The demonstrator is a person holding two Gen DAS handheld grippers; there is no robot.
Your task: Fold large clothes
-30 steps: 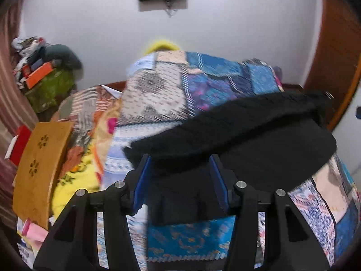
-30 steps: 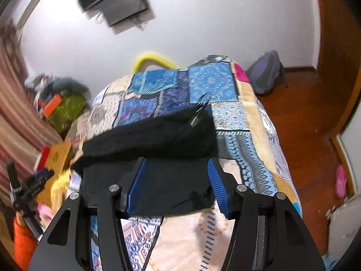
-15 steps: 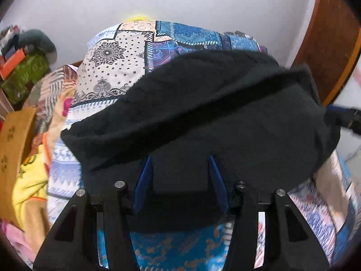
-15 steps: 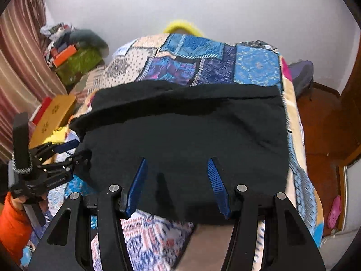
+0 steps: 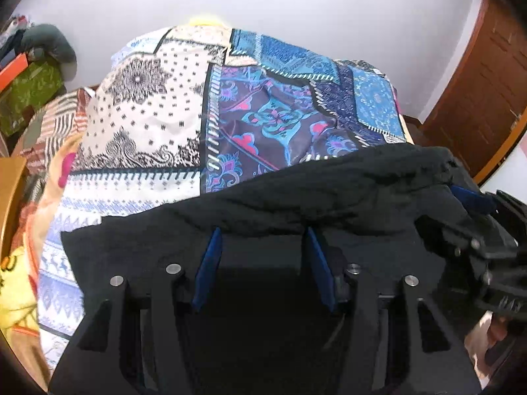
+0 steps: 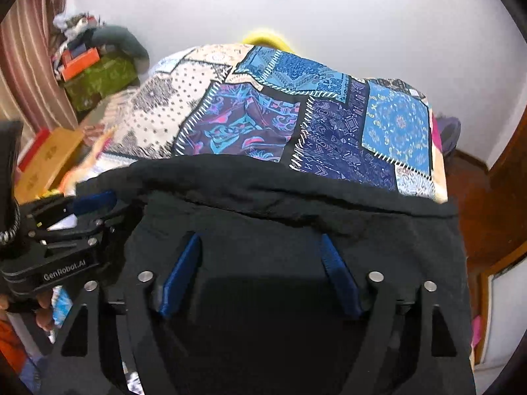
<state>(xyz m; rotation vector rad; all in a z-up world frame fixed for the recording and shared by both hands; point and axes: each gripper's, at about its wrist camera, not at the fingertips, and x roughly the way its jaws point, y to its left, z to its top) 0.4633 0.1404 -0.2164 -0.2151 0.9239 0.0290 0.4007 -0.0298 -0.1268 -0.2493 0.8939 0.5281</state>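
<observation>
A large black garment lies folded on the patchwork bedspread. It also fills the lower half of the right wrist view. My left gripper is open, its blue fingers spread over the garment's near part. My right gripper is open too, fingers spread over the black cloth. The right gripper shows at the right edge of the left wrist view. The left gripper shows at the left of the right wrist view. Neither holds cloth that I can see.
The bedspread runs back to a white wall. A pile of bags and boxes stands at the far left. A wooden board leans beside the bed. A wooden door is on the right.
The black garment was carried forward and laid down on itself. Both grippers have pulled back toward me, and more bedspread shows beyond the garment.
</observation>
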